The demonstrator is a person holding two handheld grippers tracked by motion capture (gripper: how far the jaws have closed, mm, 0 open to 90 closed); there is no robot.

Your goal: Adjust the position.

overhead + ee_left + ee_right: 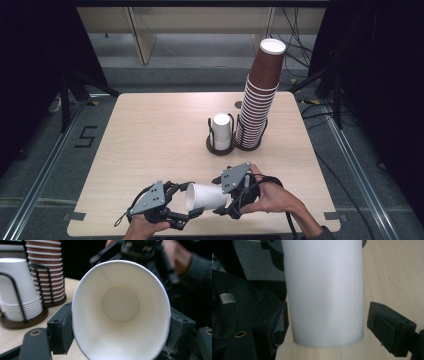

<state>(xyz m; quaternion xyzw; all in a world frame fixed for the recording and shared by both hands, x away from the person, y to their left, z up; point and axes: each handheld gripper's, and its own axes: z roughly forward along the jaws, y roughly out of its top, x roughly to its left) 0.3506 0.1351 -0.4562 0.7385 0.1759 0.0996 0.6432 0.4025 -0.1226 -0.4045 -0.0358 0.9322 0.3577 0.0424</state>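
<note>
A white paper cup (205, 196) lies on its side just above the table's near edge, between my two grippers. In the left gripper view the cup's open mouth (120, 307) faces the camera, and both black jaws press its rim, which looks squeezed to an oval. My left gripper (191, 201) is shut on it. The right gripper (226, 199) stands around the cup's base end. In the right gripper view the cup wall (324, 295) touches one jaw, while the other jaw stands clear of it with a gap. My right gripper (325, 327) is open.
A dark wire holder (220, 148) at mid-table carries a short stack of upturned white cups (221, 129) and a tall leaning stack of brown cups (257, 95). Both stacks (17, 290) (47, 272) also stand beyond the left gripper. Bare wood lies to the left.
</note>
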